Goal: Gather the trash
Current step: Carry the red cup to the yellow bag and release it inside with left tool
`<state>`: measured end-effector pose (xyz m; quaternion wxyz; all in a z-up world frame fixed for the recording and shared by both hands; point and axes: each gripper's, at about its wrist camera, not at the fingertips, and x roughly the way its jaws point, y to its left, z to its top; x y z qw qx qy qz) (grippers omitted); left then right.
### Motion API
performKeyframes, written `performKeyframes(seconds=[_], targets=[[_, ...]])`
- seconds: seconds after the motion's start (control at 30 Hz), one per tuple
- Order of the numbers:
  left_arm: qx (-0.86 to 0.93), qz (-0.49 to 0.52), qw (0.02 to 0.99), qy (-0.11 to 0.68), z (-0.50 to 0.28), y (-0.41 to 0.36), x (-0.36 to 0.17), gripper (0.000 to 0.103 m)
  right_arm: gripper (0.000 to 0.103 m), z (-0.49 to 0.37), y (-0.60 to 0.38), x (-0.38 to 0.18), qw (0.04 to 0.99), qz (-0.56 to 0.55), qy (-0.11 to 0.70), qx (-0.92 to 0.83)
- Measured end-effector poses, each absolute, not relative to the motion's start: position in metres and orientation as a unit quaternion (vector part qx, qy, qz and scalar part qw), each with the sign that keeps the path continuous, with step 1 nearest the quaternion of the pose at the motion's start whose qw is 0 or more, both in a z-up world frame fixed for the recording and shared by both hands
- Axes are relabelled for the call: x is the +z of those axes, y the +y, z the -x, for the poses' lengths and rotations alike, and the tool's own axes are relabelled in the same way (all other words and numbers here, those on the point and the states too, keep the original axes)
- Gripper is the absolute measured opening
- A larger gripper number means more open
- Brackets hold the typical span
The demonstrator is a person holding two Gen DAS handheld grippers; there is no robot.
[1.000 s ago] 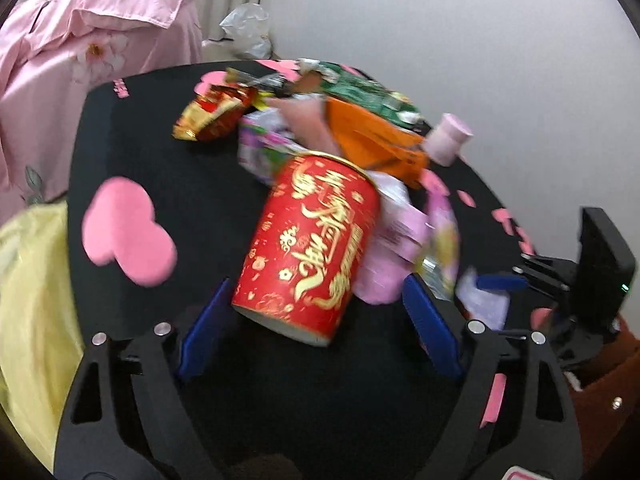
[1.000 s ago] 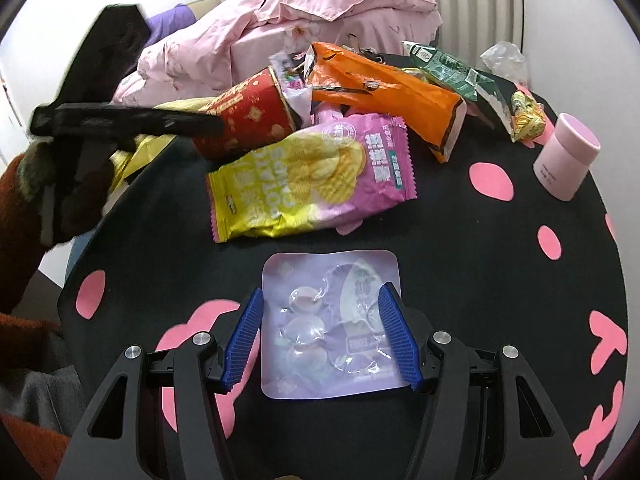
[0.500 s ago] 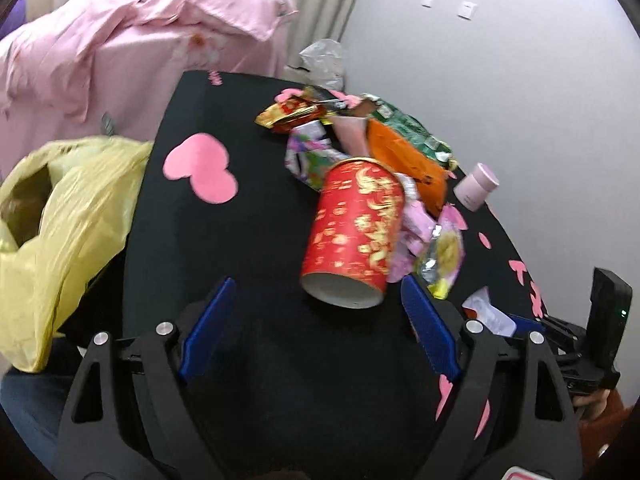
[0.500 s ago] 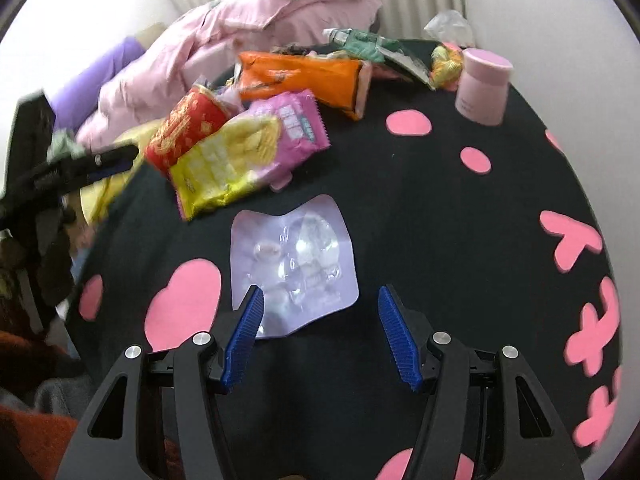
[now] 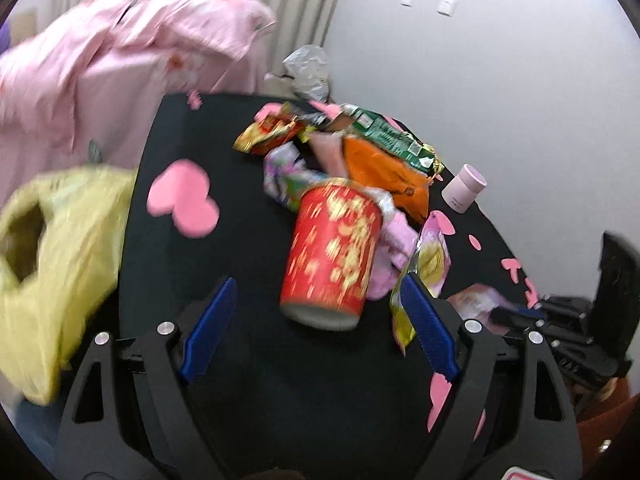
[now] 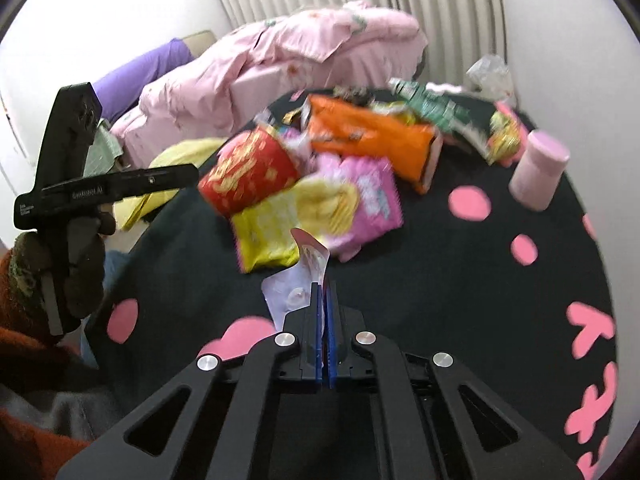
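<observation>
Your right claw (image 6: 323,292) has just closed on the plastic pack (image 6: 298,280), which stands upright from its tips, nearer you than the red cup (image 6: 248,170). Your left claw (image 5: 320,322) gapes empty.

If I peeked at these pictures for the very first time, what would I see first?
Probably the big red cup with gold writing, lying tipped over in the middle of the black table with pink shapes, right in front of the open left tool. Behind it sits a bright heap of snack bags, the orange bag loudest. Close up, the right tool is shut on a clear plastic wrapper, crumpled between its blue pads.
</observation>
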<state>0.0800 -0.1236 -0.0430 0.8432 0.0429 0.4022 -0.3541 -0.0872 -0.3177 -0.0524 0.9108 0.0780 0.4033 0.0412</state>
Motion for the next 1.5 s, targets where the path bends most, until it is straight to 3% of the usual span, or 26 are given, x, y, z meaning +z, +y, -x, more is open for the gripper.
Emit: performKeyframes(seconds=[0.2,0.27,0.3,0.53,1.03,1.3,1.5], targets=[[-0.346,-0.103,0.836,0.414,-0.094,-0.161,-0.055,0.077,0.005,0.09,-0.333,-0.038,0.924,-0.085,0.374,0.01],[-0.344,-0.096,0.827,0.435,-0.094,-0.161,-0.066,0.058,0.005,0.091,-0.339,-0.038,0.924,-0.092,0.371,0.001],[-0.343,-0.082,0.824,0.444,-0.095,-0.156,-0.07,0.054,0.005,0.091,-0.342,-0.039,0.923,-0.096,0.372,-0.004],[-0.336,-0.076,0.853,0.391,-0.066,-0.119,-0.035,0.054,0.005,0.093,-0.349,-0.037,0.925,-0.113,0.363,-0.016],[-0.273,-0.025,0.881,0.386,-0.053,-0.041,-0.01,0.054,0.005,0.076,-0.297,0.01,0.945,-0.05,0.321,0.042],[-0.123,0.055,0.935,0.329,-0.098,0.07,0.026,0.054,0.005,-0.005,-0.227,0.054,0.947,0.016,0.284,0.146],[-0.118,0.103,0.925,0.346,-0.143,0.102,-0.003,0.054,0.005,-0.093,-0.164,0.049,0.931,0.048,0.298,0.204]])
